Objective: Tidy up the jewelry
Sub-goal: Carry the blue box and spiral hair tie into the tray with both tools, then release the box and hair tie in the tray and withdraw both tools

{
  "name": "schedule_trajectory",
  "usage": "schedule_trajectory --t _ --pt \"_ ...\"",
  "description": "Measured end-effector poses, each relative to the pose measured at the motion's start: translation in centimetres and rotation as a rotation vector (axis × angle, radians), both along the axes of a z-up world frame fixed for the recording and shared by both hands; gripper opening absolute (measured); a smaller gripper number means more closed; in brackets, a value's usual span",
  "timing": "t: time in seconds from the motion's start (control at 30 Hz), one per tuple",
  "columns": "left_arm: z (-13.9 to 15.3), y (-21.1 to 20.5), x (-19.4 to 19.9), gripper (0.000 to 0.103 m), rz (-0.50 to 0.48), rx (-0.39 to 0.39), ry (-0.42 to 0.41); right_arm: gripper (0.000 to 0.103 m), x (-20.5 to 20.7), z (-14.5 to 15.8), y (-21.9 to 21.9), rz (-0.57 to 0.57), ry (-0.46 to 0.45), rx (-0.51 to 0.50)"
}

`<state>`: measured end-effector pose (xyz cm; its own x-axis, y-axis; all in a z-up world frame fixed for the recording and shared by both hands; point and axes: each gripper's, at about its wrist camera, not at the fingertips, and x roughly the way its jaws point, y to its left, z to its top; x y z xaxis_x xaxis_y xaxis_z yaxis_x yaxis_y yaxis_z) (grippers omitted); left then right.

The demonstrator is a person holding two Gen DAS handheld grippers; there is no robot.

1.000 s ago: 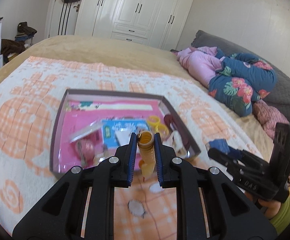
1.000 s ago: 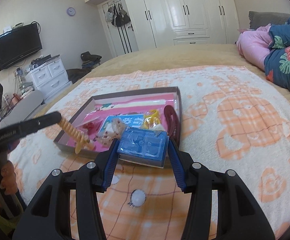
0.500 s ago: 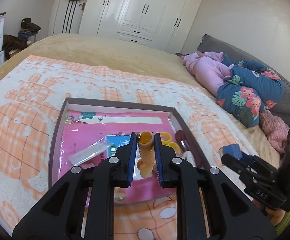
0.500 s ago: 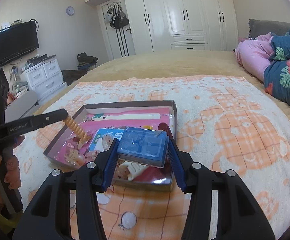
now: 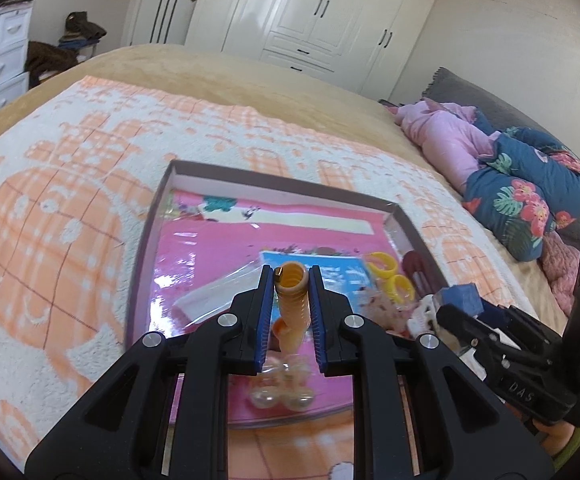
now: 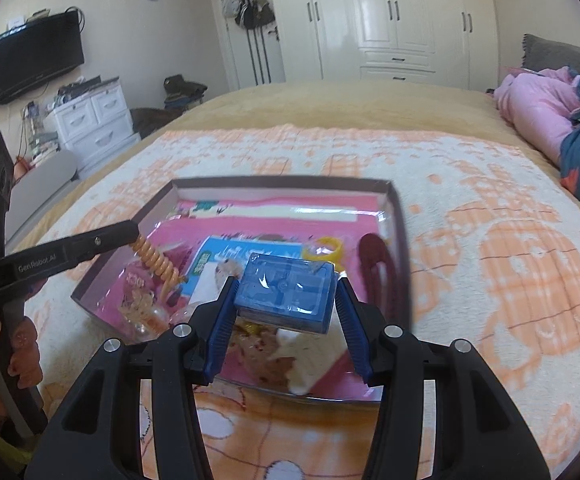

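A shallow box (image 5: 281,179) with a pink lining lies on the bed, also in the right wrist view (image 6: 281,181). My left gripper (image 5: 291,280) is shut on an orange coiled hair tie (image 5: 293,300) and holds it over the box's near half; the tie also shows in the right wrist view (image 6: 157,260). My right gripper (image 6: 285,292) is shut on a blue plastic case (image 6: 287,291) above the box's near right part. In the box lie yellow rings (image 5: 386,270), a dark red clip (image 6: 376,256), a blue card (image 6: 245,252) and pearly beads (image 5: 279,394).
The box rests on an orange-and-white blanket (image 5: 61,224). Pink and floral bedding (image 5: 522,188) is piled at the right. White wardrobes (image 6: 402,16), a drawer unit (image 6: 93,120) and a wall TV (image 6: 33,56) stand beyond the bed.
Both grippers have moved forward over the box, each still holding its item; the box now fills more of both views.
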<state>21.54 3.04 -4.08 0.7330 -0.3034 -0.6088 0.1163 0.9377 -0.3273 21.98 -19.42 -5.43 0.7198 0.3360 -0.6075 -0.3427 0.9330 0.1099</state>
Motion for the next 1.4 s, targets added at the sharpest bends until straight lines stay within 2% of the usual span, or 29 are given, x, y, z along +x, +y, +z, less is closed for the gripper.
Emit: schedule_trajectory --t 0.43,0.57,0.83,0.87,0.93,1.0,1.4 --pt "-0.9 2.2 0.0 0.011 0.057 -0.006 0.023 0.049 -1.0 -1.5 3.5 0.092 0.015 -0.061" --pt "-0.9 2.3 -0.3 0.011 0.060 -0.008 0.027 0.059 -1.5 -1.4 3.4 0.093 0.016 -0.043" --pt "-0.9 2.3 -0.9 0.013 0.062 0.000 0.028 0.068 -3.4 0.0 2.2 0.089 -0.014 -0.014" --pt "-0.9 2.3 -1.0 0.014 0.064 0.001 0.028 0.069 -3.7 0.1 2.0 0.086 -0.019 -0.009" --pt "-0.9 2.3 -1.2 0.024 0.065 0.003 0.028 0.073 -4.3 0.6 1.5 0.077 -0.031 -0.002" --pt "-0.8 2.4 -1.5 0.029 0.069 0.008 0.024 0.077 -4.7 0.9 1.1 0.069 -0.042 0.003" --pt "0.9 2.0 -5.6 0.051 0.054 0.066 -0.045 0.092 -8.4 2.0 -0.3 0.038 -0.120 0.010"
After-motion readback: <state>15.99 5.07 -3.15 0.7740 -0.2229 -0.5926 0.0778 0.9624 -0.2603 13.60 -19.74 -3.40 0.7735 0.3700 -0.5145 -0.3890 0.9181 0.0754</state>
